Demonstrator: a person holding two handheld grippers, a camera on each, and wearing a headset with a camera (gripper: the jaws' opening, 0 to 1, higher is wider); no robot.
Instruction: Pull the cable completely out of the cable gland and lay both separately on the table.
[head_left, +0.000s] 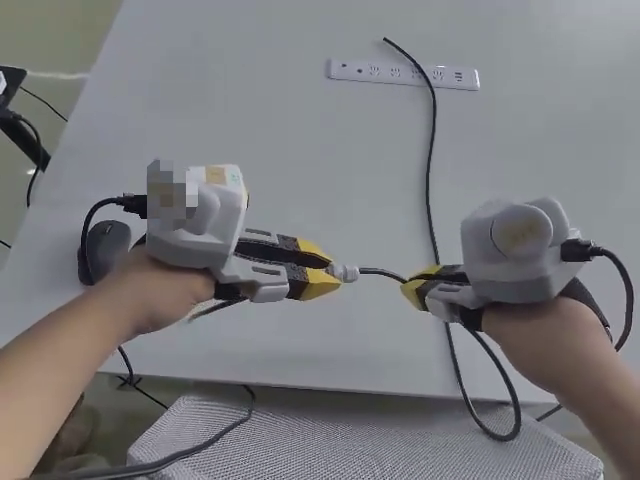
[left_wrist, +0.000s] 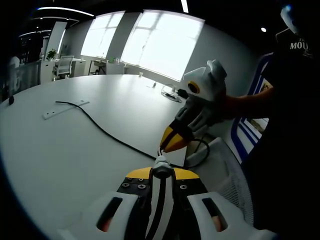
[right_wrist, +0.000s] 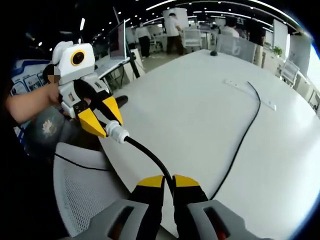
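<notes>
A white cable gland (head_left: 345, 272) (left_wrist: 161, 165) (right_wrist: 118, 133) sticks out from between the yellow tips of my left gripper (head_left: 330, 277) (left_wrist: 161, 173) (right_wrist: 106, 125), which is shut on it above the table's front edge. A short black cable (head_left: 384, 273) (right_wrist: 147, 154) runs from the gland to my right gripper (head_left: 412, 288) (right_wrist: 168, 181) (left_wrist: 171, 143), which is shut on the cable. The two grippers face each other tip to tip, a small gap apart, with the cable still in the gland.
On the white table (head_left: 300, 150), a white power strip (head_left: 403, 73) lies at the back, and its black cord (head_left: 432, 170) runs forward past my right gripper and off the front edge. A mesh chair seat (head_left: 350, 440) is below the table edge. A dark mouse (head_left: 102, 242) sits behind my left hand.
</notes>
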